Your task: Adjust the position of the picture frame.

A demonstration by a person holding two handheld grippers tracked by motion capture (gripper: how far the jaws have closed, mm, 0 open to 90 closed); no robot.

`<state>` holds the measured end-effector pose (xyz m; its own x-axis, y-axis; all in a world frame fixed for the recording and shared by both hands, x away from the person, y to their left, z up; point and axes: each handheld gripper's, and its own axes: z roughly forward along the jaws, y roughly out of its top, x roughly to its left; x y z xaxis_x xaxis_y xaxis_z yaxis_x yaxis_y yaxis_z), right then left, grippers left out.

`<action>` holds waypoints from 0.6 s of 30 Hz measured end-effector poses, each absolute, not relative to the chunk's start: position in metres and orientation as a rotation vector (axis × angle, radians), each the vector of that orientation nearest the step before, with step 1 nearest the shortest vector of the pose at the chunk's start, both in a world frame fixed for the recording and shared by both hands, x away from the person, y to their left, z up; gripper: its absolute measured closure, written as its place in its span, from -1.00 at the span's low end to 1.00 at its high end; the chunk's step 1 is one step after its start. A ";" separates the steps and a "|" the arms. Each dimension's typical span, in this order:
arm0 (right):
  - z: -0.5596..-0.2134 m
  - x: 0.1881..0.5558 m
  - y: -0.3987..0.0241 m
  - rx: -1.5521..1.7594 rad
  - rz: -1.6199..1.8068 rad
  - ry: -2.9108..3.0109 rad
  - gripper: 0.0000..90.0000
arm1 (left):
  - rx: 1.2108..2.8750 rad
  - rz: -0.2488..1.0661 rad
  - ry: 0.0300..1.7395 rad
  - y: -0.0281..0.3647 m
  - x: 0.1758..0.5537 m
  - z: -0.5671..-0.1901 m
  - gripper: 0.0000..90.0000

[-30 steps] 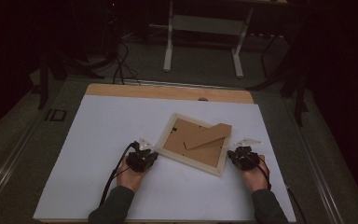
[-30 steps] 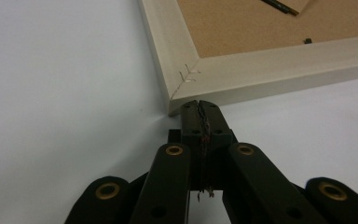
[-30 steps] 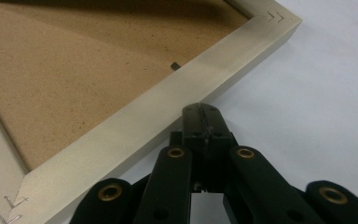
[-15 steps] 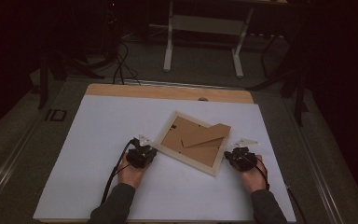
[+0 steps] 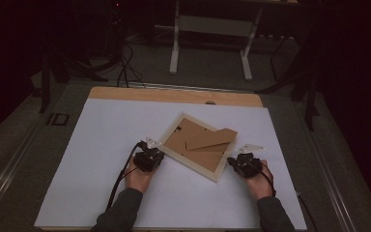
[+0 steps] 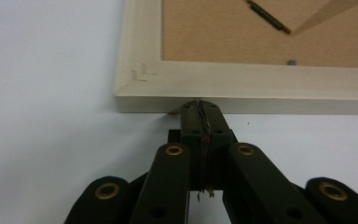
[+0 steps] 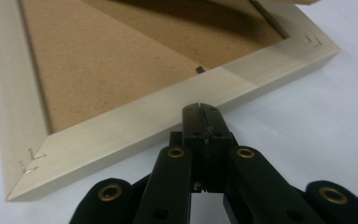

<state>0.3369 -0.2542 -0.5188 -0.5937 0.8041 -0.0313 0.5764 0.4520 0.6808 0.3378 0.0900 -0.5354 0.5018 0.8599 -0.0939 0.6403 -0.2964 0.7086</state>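
Your pale wooden picture frame point(image 5: 200, 146) lies face down on the white sheet point(image 5: 101, 145) that covers the worktop point(image 5: 174, 95), turned at an angle so one corner points away from you. Its brown fibreboard backing point(image 5: 193, 140) faces up, with a brown fold-out stand point(image 5: 212, 140) resting across it.

Your left gripper point(image 5: 148, 158) sits at the frame's left side, low on the sheet. In the left gripper view its black fingers point(image 6: 213, 122) are clenched tight together with nothing between them, and their tips point(image 6: 200, 105) meet the outer edge of the frame's near rail point(image 6: 261, 86), just beside a stapled mitre corner point(image 6: 140, 74).

Your right gripper point(image 5: 244, 164) sits at the frame's near right corner. In the right gripper view its fingers point(image 7: 214, 122) are likewise clenched on nothing, with the tips point(image 7: 200, 108) against the outer face of the pale rail point(image 7: 135, 116), about midway between the two corners seen there. A small dark tab point(image 7: 199, 69) shows at the inner edge of that rail, on the backing.

Both of your hands, the left point(image 5: 137, 175) and the right point(image 5: 258, 181), rest low on the sheet, with a black cable point(image 5: 118, 181) trailing from the left gripper back toward your sleeve point(image 5: 121, 210).
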 end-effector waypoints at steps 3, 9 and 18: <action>-0.519 0.336 -0.250 1.155 0.919 2.363 0.99 | 2.041 0.397 1.226 0.088 0.339 -0.535 1.00; -0.520 0.334 -0.243 1.132 0.931 2.378 0.99 | 2.047 0.398 1.223 0.084 0.340 -0.535 1.00; -0.520 0.332 -0.229 1.090 0.941 2.409 1.00 | 2.044 0.396 1.222 0.082 0.340 -0.535 1.00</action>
